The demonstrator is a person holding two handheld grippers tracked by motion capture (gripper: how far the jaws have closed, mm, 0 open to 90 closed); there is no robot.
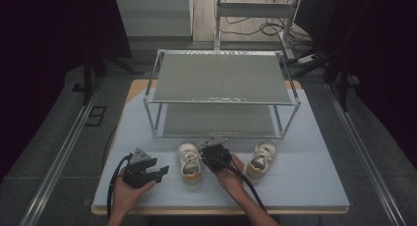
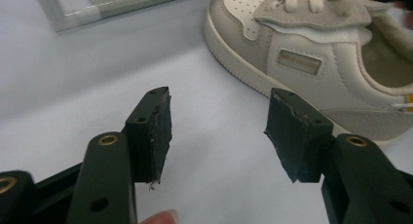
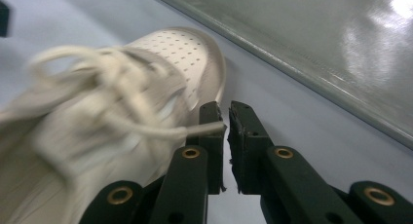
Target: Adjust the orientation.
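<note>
The right gripper (image 3: pixel 226 118) is seen with its black, rough-padded jaws drawn nearly together on the tip of a white lace (image 3: pixel 207 130), just beside the perforated toe of a cream leather shoe (image 1: pixel 189 164). The left gripper (image 2: pixel 219 129) is held with its jaws wide apart and empty above the pale blue mat (image 1: pixel 305 182), near the same shoe's side. A second shoe (image 1: pixel 260 159) is set to the right, and a metal mesh two-tier rack (image 1: pixel 221 78) stands behind both.
</note>
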